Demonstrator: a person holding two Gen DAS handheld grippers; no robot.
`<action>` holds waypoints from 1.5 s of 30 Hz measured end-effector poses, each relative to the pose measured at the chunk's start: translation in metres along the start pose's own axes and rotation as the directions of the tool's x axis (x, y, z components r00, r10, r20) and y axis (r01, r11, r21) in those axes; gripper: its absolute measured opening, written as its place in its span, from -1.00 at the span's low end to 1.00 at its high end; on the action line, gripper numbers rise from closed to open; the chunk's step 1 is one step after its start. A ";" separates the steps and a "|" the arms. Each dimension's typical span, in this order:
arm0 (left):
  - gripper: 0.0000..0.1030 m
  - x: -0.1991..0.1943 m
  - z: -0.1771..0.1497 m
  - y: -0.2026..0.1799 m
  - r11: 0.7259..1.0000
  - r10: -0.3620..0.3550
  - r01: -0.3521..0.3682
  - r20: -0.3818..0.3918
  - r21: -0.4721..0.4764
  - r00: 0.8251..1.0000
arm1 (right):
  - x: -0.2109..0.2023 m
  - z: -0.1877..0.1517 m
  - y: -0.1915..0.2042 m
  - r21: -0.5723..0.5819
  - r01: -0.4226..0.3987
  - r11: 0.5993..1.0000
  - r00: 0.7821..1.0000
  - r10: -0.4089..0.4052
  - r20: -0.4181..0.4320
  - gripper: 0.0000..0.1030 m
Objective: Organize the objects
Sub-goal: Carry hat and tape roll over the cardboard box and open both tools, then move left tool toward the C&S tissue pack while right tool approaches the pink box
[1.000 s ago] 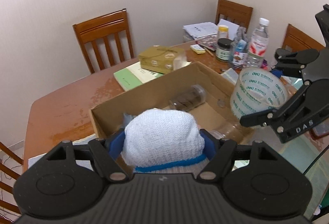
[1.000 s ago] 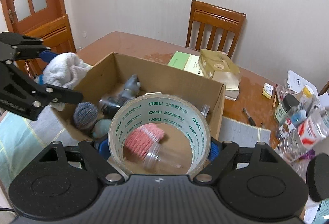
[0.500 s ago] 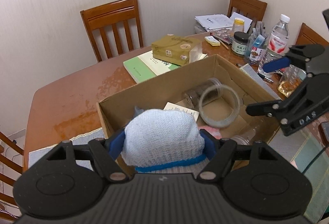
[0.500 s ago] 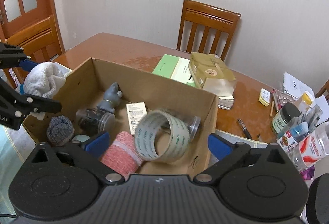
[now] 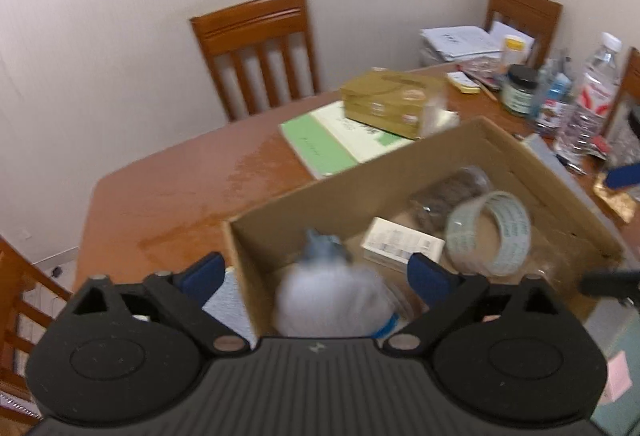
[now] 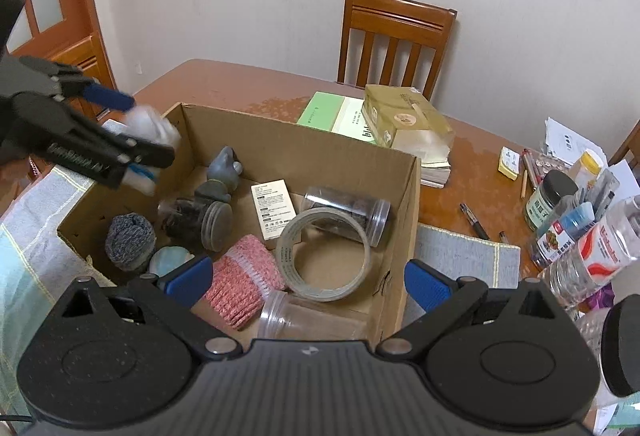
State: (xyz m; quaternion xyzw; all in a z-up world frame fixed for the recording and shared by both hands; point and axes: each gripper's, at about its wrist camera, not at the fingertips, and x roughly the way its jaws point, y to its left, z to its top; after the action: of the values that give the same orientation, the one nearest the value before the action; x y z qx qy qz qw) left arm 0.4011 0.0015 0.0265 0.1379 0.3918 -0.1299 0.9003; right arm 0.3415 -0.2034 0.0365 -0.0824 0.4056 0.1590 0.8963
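Note:
An open cardboard box [image 6: 304,144] sits on the brown table, and both grippers hang over it. My left gripper [image 5: 316,274] is above the box's near-left corner [image 5: 248,236] with its jaws opening. A white knitted cloth [image 5: 328,300], blurred, lies loose between the blue pads, which stand clear of it. The right wrist view shows this cloth [image 6: 152,128] between the left gripper's fingers [image 6: 112,98]. My right gripper [image 6: 308,278] is open and holds nothing. The clear tape roll [image 6: 324,256] lies flat on the box floor below it.
Inside the box are a grey figurine [image 6: 224,172], jars [image 6: 344,212], a card, a pink roll [image 6: 248,276] and a grey sock roll [image 6: 130,242]. A green book [image 6: 328,112] and tan carton [image 6: 404,116] lie behind. Bottles [image 6: 600,248] crowd the right. Chairs ring the table.
My right gripper opened and the tape roll dropped into the box. My left gripper moved over the box's corner, then its jaws spread and let go of the white cloth.

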 end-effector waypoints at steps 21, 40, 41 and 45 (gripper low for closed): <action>0.92 -0.052 -0.068 -0.030 0.996 -0.075 0.075 0.011 -0.047 0.997 | -0.010 -0.070 0.025 0.099 0.094 0.991 0.994 -0.087 -0.065 1.00; 0.95 -0.072 -0.147 -0.048 0.988 -0.052 0.044 -0.050 -0.148 0.997 | -0.018 -0.134 0.051 0.190 0.250 0.950 0.966 -0.231 -0.115 1.00; 0.95 -0.073 -0.149 -0.047 0.988 -0.056 0.048 -0.053 -0.149 0.997 | -0.018 -0.135 0.050 0.195 0.258 0.946 0.964 -0.239 -0.118 1.00; 0.95 -0.075 -0.157 -0.047 0.988 -0.059 0.049 -0.060 -0.147 0.996 | -0.020 -0.140 0.043 0.209 0.296 0.932 0.953 -0.274 -0.130 1.00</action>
State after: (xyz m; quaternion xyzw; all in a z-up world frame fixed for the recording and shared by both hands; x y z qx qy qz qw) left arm 0.2302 0.0228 -0.0277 0.0654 0.4326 -0.1210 0.8910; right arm 0.2161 -0.2064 -0.0410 -0.0454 0.4485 -0.0243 0.8923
